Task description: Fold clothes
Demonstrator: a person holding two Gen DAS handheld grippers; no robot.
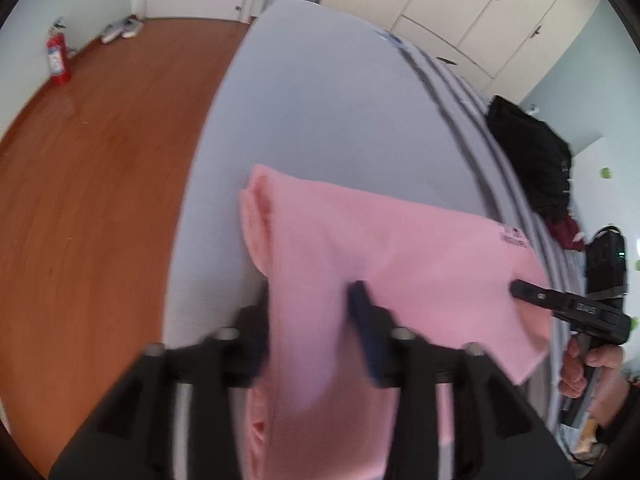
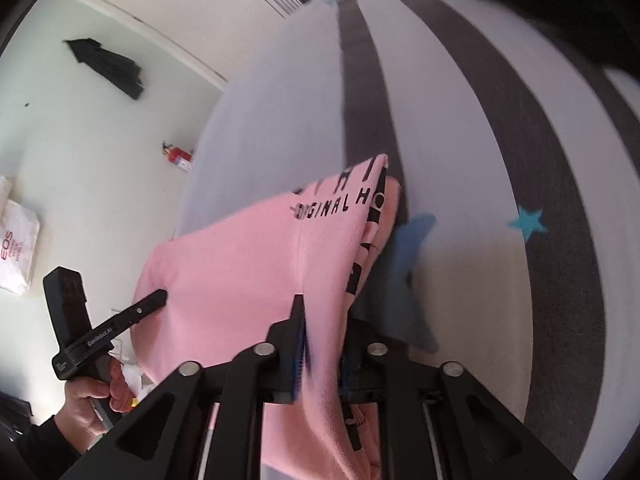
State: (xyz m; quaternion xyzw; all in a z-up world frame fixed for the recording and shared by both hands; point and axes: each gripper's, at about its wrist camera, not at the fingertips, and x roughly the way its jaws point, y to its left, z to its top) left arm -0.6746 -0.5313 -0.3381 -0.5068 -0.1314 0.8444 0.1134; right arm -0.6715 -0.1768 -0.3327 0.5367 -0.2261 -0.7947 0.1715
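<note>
A pink garment (image 1: pixel 360 240) with black lettering lies folded on the pale grey bed (image 1: pixel 320 100). In the left wrist view it runs between the fingers of my left gripper (image 1: pixel 310 288), whose jaws stand well apart; the left finger is hidden under the cloth. My right gripper (image 2: pixel 324 308) has its fingers close together with a thick fold of the pink garment (image 2: pixel 248 264) pinched between them, near the printed edge. Each gripper shows in the other's view, held by a hand: the right gripper (image 1: pixel 516 288) at the garment's right side, the left gripper (image 2: pixel 160 298) at its left side.
The bed cover has dark stripes (image 2: pixel 360 92) and blue stars (image 2: pixel 528 222). A heap of dark clothes (image 1: pixel 532 152) lies at the bed's far right. Wooden floor (image 1: pixel 100 180) lies to the left, with a red fire extinguisher (image 1: pixel 58 60), shoes (image 1: pixel 122 28) and white wardrobe doors (image 1: pixel 460 4) beyond.
</note>
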